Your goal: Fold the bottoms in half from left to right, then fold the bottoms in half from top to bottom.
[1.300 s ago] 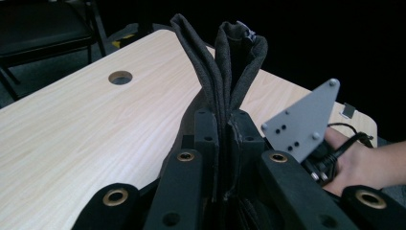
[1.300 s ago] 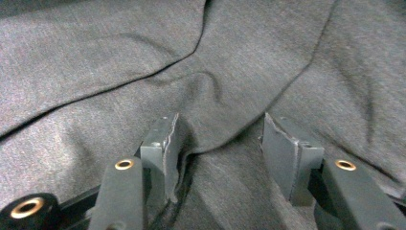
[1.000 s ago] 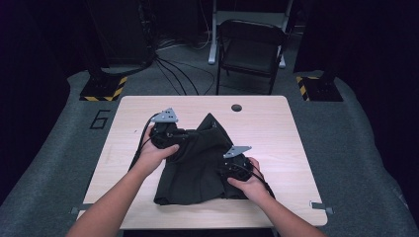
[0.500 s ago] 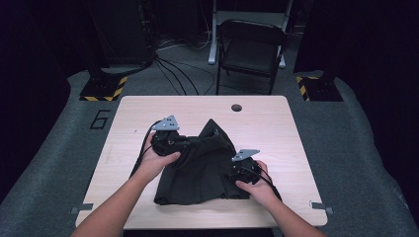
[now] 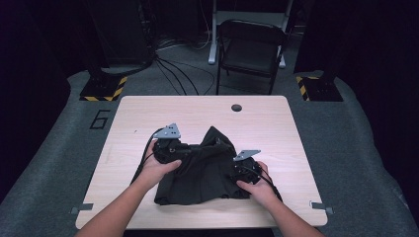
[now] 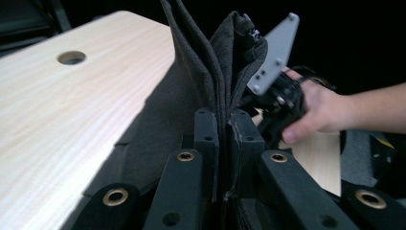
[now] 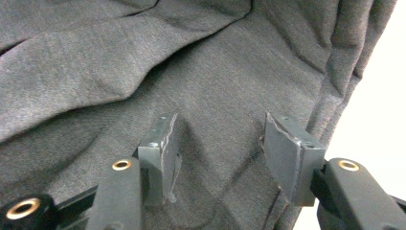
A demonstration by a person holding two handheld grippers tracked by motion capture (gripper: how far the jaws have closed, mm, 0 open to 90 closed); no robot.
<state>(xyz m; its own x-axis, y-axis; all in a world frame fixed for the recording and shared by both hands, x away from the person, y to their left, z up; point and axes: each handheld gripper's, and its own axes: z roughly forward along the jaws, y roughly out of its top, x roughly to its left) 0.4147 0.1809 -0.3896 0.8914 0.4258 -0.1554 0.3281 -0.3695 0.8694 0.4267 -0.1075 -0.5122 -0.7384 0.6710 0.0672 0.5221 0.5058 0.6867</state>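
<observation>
1. The light wooden rectangular table carries a dark grey, rumpled fabric garment, which lies near the person's edge of the table, around 6 o'clock from the small round hole in the tabletop.

2. At the garment's 9 o'clock edge in the high view, the left gripper sits in the person's left hand, with its grey 3-cornered plate on top.

3. In the left gripper view, the left gripper has its 2 black jaws pressed together on a standing fold of the garment, which rises toward 12 o'clock between the pads.

4. The same view has the table stretching toward 10 o'clock, with the hole in it.

5. At the garment's 3 o'clock edge in the high view, the right gripper is held in the right hand.

6. In the right gripper view, the right gripper has its jaws spread, with grey fabric lying flat behind and between the 2 pads; neither pad presses on it.

7. The 2 grippers are well apart, with the garment's raised middle peak between them.
</observation>
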